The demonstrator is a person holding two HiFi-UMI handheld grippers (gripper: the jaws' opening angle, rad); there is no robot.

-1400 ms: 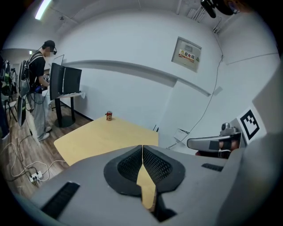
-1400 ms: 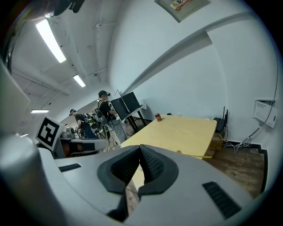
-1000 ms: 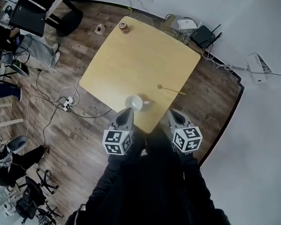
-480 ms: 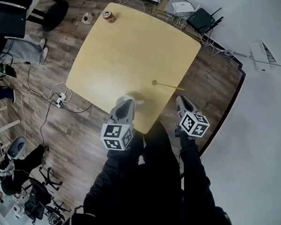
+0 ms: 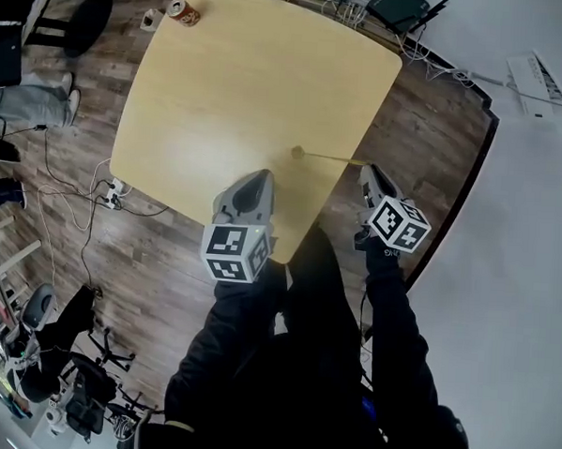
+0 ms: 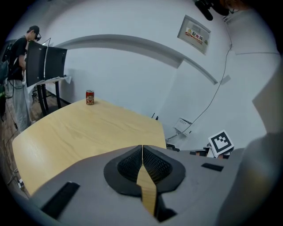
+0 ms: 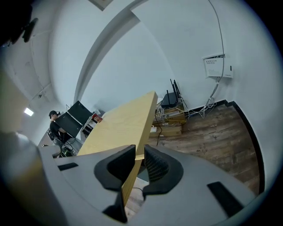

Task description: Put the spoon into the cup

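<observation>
A thin gold spoon [image 5: 328, 157] lies on the light wooden table [image 5: 241, 85] near its right edge, bowl end to the left. My right gripper [image 5: 370, 174] hovers just past the handle's end, at the table's edge. Its jaws [image 7: 139, 152] are opening, and only the table's edge shows through the narrow gap. My left gripper [image 5: 256, 187] sits over the table's near corner and hides the cup in the head view. In the left gripper view its pads [image 6: 142, 150] meet with nothing between them, and no cup shows.
A red soda can [image 5: 185, 14] [image 6: 89, 97] stands at the table's far corner. Routers and cables [image 5: 396, 4] lie on the floor by the wall. A person [image 6: 20, 75] stands at monitors to the left. Cables and chairs [image 5: 75, 386] clutter the floor on the left.
Both grippers have moved forward over the table's near edge. The left one now covers the cup. The right one has rolled and come close to the spoon handle's end.
</observation>
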